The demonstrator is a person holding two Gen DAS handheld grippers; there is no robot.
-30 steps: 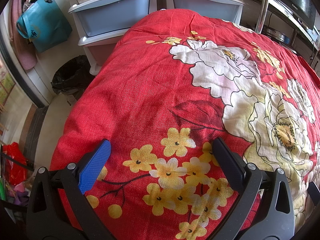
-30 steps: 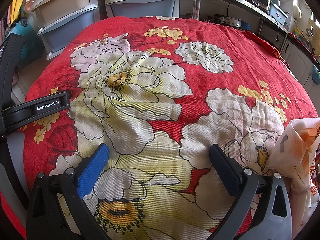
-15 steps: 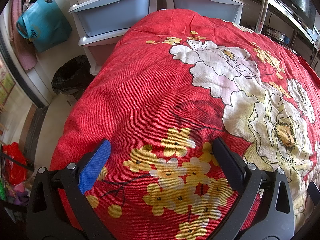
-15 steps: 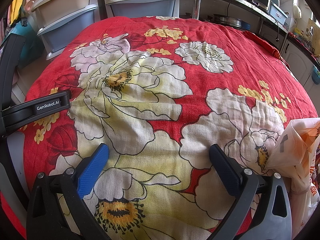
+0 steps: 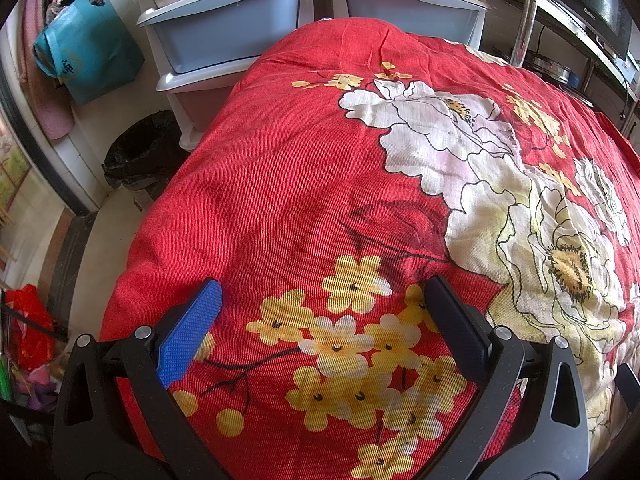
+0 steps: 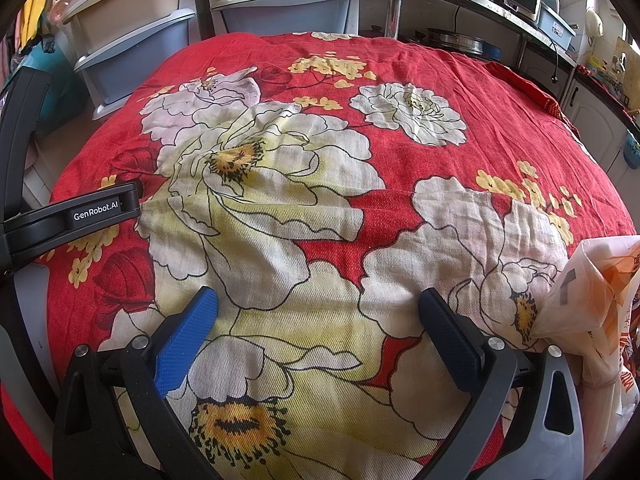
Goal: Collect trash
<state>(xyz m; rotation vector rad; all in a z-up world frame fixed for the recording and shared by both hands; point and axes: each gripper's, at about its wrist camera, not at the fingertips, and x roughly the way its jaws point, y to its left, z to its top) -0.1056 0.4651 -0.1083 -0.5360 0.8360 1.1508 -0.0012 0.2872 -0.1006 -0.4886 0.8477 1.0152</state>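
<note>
Left gripper (image 5: 320,312) hangs low in the left wrist view, jaws spread wide, nothing between them but the red floral cloth (image 5: 304,184) draped over what looks like a tabletop. Right gripper (image 6: 316,320) is just the same in its own view: jaws wide apart, empty, poised over the big pale peony print.

Out from the right gripper, at the lower right edge of the frame, sits a crumpled orange-and-white plastic bag (image 6: 600,308), just beside the right jaw. That looks like the only loose trash on the cloth, or it may be the collecting bag; I cannot tell which. Out from the left gripper, at mid left of its frame and down on the floor, stands a bin with a black liner (image 5: 140,152), next to stacked plastic drawers (image 5: 228,36).

Risks from here? The bag is thin and slack, so a shallow pinch could catch a single fold and let it slide out. The cloth is loose and wrinkled; closing too low could nip fabric along with the bag and drag the whole cover. And the bin is on the far side from the bag, so a long carry across gives a weak hold plenty of time to fail.
</note>
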